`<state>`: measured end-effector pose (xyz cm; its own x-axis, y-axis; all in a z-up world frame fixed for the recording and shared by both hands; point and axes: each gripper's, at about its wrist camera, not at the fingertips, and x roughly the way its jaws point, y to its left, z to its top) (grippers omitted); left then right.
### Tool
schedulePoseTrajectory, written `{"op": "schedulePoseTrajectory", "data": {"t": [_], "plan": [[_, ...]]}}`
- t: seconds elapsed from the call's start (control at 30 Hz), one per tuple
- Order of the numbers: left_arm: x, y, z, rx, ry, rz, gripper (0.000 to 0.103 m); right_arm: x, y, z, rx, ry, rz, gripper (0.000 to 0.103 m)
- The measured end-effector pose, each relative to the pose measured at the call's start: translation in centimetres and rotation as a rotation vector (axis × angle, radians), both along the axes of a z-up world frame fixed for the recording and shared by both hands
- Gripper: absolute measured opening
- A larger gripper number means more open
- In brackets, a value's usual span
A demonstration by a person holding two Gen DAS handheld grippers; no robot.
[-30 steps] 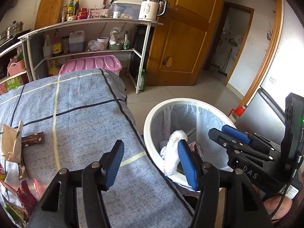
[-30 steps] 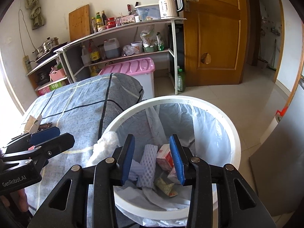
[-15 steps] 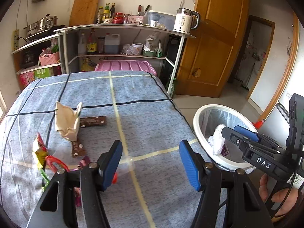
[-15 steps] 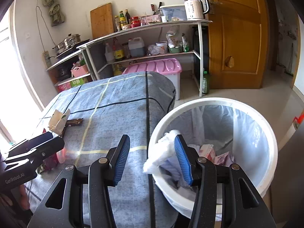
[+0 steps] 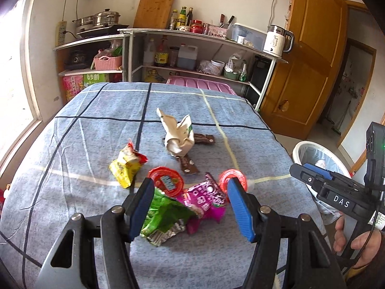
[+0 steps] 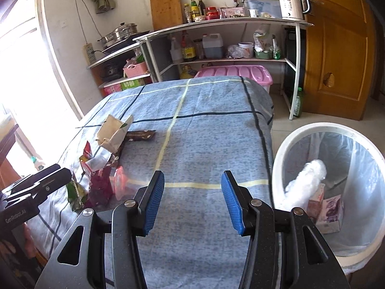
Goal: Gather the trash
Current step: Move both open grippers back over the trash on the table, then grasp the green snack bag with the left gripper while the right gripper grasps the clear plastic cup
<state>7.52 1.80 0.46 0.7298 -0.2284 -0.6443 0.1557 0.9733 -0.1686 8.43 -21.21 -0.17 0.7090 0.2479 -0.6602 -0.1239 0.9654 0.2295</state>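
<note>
While left claw (image 5: 190,207) gapes, green wrapper (image 5: 166,216) (crinkled, shiny), magenta packet (image 5: 207,200)

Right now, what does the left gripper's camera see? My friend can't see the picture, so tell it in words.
The open left gripper hovers over trash on a blue checked tablecloth: a green wrapper, a pink wrapper, a yellow packet and a crumpled paper carton. The white trash bin stands at right.
</note>
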Motion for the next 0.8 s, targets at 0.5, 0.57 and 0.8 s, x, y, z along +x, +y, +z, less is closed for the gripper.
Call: {"op": "schedulePoseTrajectory", "data": {"t": [0.5, 0.57, 0.8], "plan": [[-0.1, 4.7, -3.0, -0.060, 0.074, 0.033, 0.068, 2.6, 6.4, -2.4, 0.031, 0.079, 0.125, 0.061], [0.1, 5.0, -3.5, -0.071, 0.091, 0.029, 0.069, 3.0, 6.8, -2.7, 0.028, 0.091, 0.126, 0.061], [0.9, 4.9, -4.9, -0.095, 0.133, -0.001, 0.074, 4.0, 7.6, -4.0, 0.013, 0.135, 0.130, 0.061]]}}
